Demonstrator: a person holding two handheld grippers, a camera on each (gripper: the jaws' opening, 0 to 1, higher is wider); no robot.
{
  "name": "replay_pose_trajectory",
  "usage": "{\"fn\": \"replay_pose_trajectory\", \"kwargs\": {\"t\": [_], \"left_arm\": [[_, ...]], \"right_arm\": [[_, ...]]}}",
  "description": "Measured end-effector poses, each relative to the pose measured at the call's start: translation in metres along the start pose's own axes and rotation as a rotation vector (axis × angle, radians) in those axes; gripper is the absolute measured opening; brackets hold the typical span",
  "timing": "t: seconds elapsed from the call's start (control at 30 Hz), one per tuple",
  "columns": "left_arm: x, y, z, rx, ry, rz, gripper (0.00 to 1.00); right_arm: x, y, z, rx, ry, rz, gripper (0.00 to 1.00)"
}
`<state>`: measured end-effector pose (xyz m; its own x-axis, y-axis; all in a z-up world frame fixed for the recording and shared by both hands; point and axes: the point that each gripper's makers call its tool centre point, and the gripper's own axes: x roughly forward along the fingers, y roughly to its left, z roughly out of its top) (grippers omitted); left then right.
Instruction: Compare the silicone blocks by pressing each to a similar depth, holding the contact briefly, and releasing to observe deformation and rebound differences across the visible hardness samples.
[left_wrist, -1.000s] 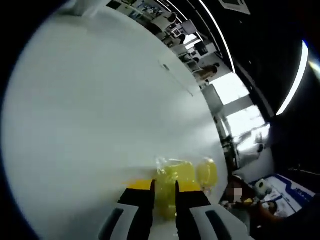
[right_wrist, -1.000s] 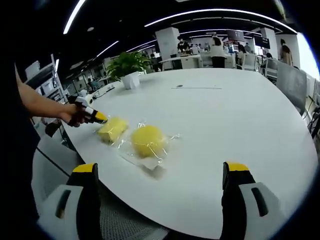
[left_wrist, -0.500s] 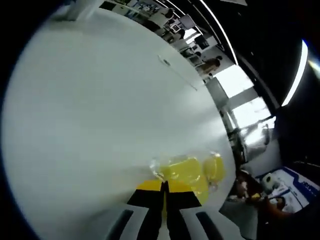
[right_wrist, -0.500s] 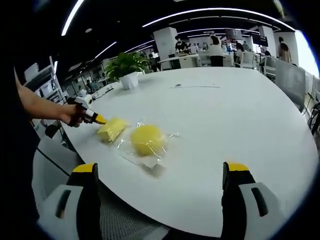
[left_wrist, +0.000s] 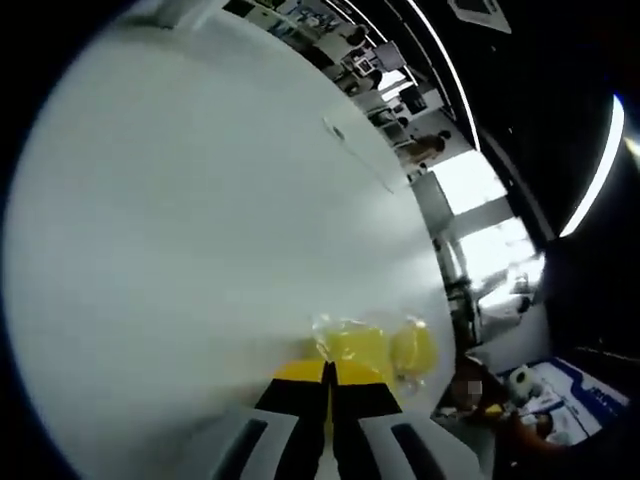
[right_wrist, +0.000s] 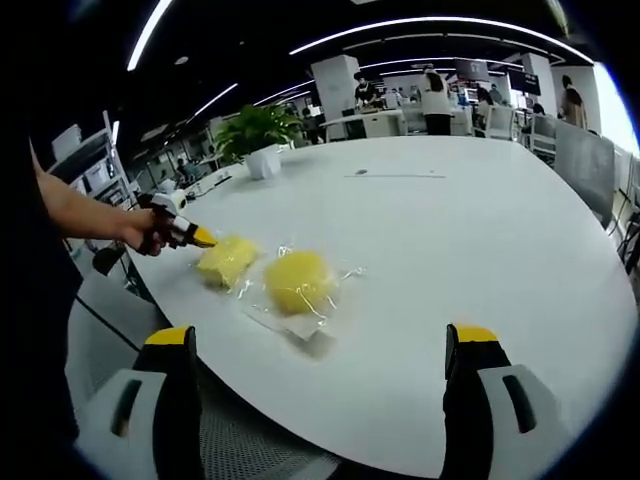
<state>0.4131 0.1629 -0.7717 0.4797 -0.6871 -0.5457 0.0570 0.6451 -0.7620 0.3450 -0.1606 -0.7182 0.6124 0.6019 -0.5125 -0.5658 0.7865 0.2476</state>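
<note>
Left gripper (left_wrist: 327, 385), fingers clenched together, meets the square block (right_wrist: 226, 260) at its 9 o'clock; round block (right_wrist: 297, 280) appears untested; right gripper (right_wrist: 320, 345) stands released above the worktop (right_wrist: 480, 230)

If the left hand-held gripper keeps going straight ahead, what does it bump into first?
Probably the yellow silicone block in its clear wrap: it lies right beyond the shut tips of the left hand-held gripper, though the gap between them is hard to judge.

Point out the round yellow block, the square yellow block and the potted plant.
round yellow block (right_wrist: 297, 280), right gripper view, its domed top.
square yellow block (right_wrist: 226, 262), right gripper view, its top face.
potted plant (right_wrist: 262, 128), right gripper view, its leaves.
</note>
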Motion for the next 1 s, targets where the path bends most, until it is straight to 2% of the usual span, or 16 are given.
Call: {"fn": "replay_pose_trajectory", "kwargs": {"t": [0.1, 0.23, 0.33, 0.47, 0.53, 0.63, 0.7, 0.83, 1.0], "left_arm": [[-0.002, -0.002, 0.004, 0.033, -0.022, 0.004, 0.00], [-0.007, -0.007, 0.011, 0.023, -0.057, 0.001, 0.00], [-0.010, -0.015, 0.013, 0.012, -0.055, -0.012, 0.00], [-0.015, -0.029, 0.019, 0.060, -0.067, -0.042, 0.00], [-0.019, -0.034, 0.024, 0.115, -0.088, -0.053, 0.00], [-0.023, -0.047, 0.025, 0.124, -0.095, -0.080, 0.00], [-0.024, -0.049, 0.026, 0.172, -0.098, -0.078, 0.00], [-0.028, -0.058, 0.026, 0.167, -0.098, -0.092, 0.00], [-0.034, -0.071, 0.028, 0.215, -0.119, -0.107, 0.00]], "right_arm": [[0.000, 0.001, 0.001, 0.002, -0.001, 0.002, 0.97], [0.001, 0.002, 0.002, 0.003, -0.004, 0.005, 0.97], [0.002, 0.004, 0.002, 0.001, -0.002, 0.009, 0.97], [0.002, 0.005, 0.003, -0.003, -0.004, 0.013, 0.97], [0.002, 0.005, 0.004, -0.005, -0.005, 0.014, 0.97], [0.001, 0.005, 0.006, -0.009, -0.007, 0.016, 0.97], [0.001, 0.004, 0.007, -0.012, -0.008, 0.016, 0.97], [0.001, 0.004, 0.009, -0.012, -0.015, 0.015, 0.97], [0.001, 0.007, 0.009, -0.010, -0.021, 0.021, 0.97]]}}
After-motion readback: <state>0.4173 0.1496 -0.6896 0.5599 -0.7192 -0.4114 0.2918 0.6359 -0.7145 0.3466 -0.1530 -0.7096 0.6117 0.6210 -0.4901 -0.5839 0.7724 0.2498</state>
